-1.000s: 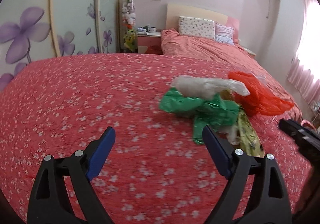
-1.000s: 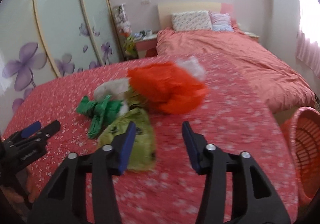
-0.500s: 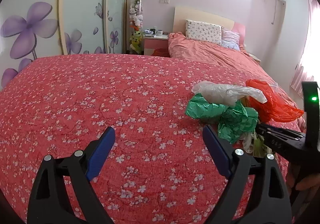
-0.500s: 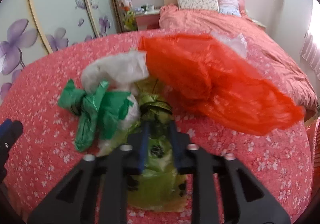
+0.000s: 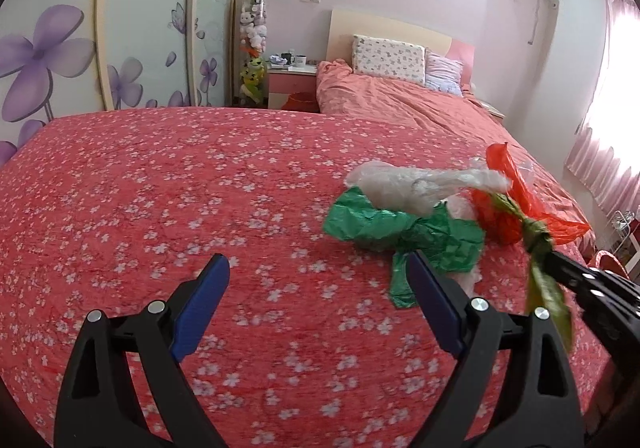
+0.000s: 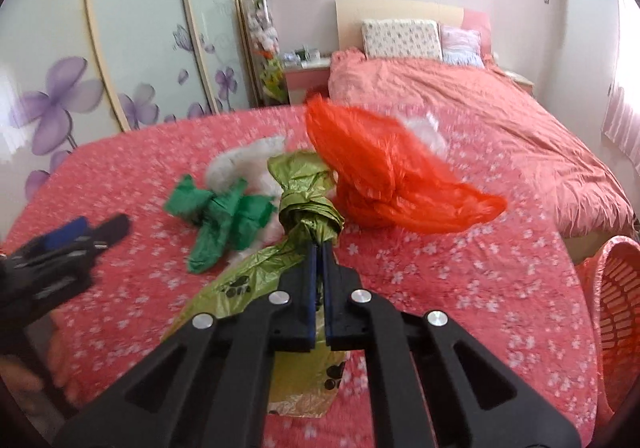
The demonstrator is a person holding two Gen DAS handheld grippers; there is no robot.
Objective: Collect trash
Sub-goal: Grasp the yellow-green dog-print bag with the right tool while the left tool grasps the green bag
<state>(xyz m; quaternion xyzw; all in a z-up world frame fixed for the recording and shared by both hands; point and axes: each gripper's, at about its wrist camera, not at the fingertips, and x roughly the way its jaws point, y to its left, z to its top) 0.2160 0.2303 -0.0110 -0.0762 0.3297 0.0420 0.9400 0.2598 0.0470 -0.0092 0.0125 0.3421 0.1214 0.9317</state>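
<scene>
Trash (image 5: 404,219) heaped right of centre in the left wrist view, on the floral red cover (image 5: 200,187): green bag (image 5: 400,228) crumpled at the front, white bag (image 5: 412,185) draped over it, red bag (image 5: 516,199) behind at the right. Probably bunched together so that 1 reach takes several pieces. Left tongs (image 5: 316,300) at lower centre, spread wide, holding nothing, hovering just short of the green bag with the right blue pad (image 5: 434,312) overlapping the bag's tail in the frame; contact cannot be told. Olive bag (image 5: 540,248) at the right edge, stretched taut from the heap toward the right tongs (image 5: 556,264), so likely under a pull.

Same heap at centre in the right wrist view. Right tongs (image 6: 319,252) at lower centre, pinched nearly shut on the olive bag (image 6: 310,207) just below its knot, with the printed tail trailing down and left beneath the black arms. Gripped at the knot probably because bunched film gives firmer purchase than a loose sheet. Red bag (image 6: 384,183) blurred, touching the olive knot at its left edge. Green bag (image 6: 224,215) and white bag (image 6: 240,163) lying left of the knot. Orange basket (image 6: 616,312) at the right edge, beside the bed, likely the destination. Left tongs (image 6: 76,236) at the left edge, blurred, well clear of the pile.
</scene>
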